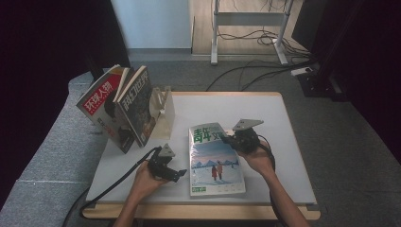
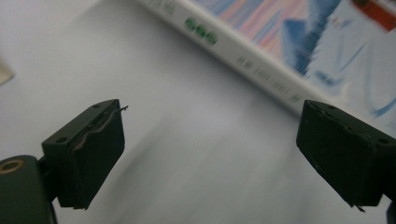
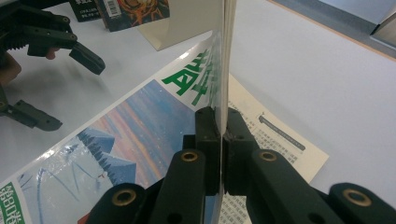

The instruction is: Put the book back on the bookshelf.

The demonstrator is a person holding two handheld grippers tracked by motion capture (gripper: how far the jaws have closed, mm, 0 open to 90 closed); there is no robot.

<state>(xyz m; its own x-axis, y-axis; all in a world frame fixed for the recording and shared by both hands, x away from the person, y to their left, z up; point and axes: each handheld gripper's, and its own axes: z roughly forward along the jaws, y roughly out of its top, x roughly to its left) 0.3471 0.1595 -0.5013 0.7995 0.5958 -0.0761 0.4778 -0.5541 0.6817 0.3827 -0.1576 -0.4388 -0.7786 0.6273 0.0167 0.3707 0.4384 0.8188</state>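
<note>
You face white table (image 1: 283,137), wood edge along near and far sides. Grey carpet floor (image 1: 350,142) around it. Grey padded surface (image 1: 52,156) at your left, touching table side. Dark curtain (image 1: 42,52) left, dark area (image 1: 369,47) right. Pale wall (image 1: 151,23) ahead, wood panel (image 1: 201,23) just beside it. White desk frame (image 1: 248,21) beyond table, black cables (image 1: 255,66) trailing across floor beneath. Light even, soft.

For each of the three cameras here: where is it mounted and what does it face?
High view: above the person's side, looking down on the white table; both forearms show.
Left gripper view: on the left gripper, jaws apart over the table.
Right gripper view: on the right gripper, clamping pages.
Shared: the snow-scene magazine with green title.
</note>
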